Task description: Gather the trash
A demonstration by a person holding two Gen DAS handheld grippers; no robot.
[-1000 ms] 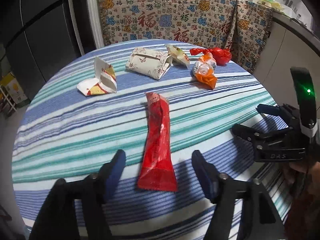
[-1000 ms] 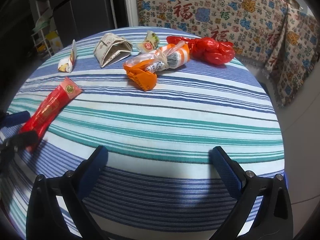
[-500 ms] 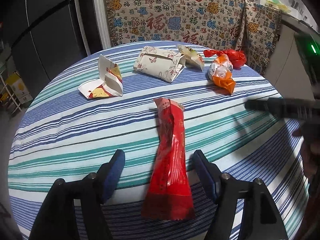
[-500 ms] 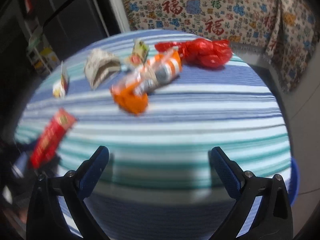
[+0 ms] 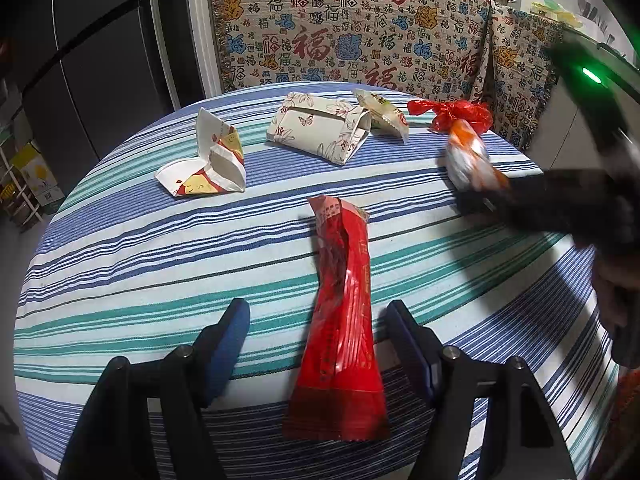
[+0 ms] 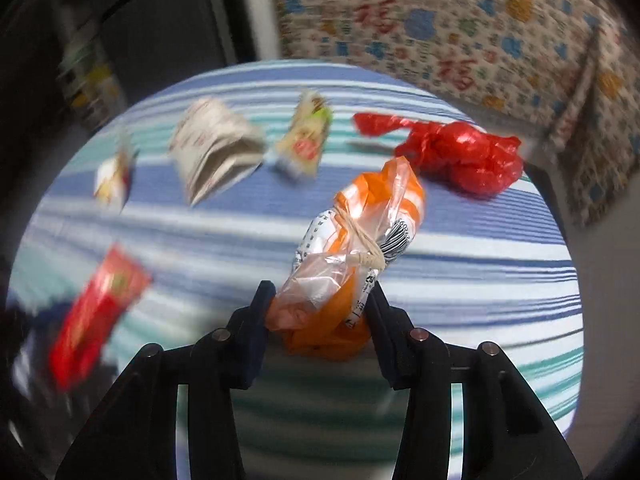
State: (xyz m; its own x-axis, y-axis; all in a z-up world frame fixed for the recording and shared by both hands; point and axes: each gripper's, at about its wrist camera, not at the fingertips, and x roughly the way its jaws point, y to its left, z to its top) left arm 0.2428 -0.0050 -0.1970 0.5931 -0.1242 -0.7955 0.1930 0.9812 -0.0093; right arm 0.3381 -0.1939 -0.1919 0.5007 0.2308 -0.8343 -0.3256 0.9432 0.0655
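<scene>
So right hand-held gripper just closed on orange bag | left hand-held gripper gaped around red wrapper, not pinching

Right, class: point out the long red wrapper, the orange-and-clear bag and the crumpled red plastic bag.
long red wrapper [image 5: 342, 312], left wrist view, its middle.
orange-and-clear bag [image 6: 352, 248], right wrist view, tied waist.
crumpled red plastic bag [image 6: 464, 156], right wrist view, bunched body.

Bare striped worktop lies open at front left; wrappers crowd its far edge, a red wrapper blocks the centre.
</scene>
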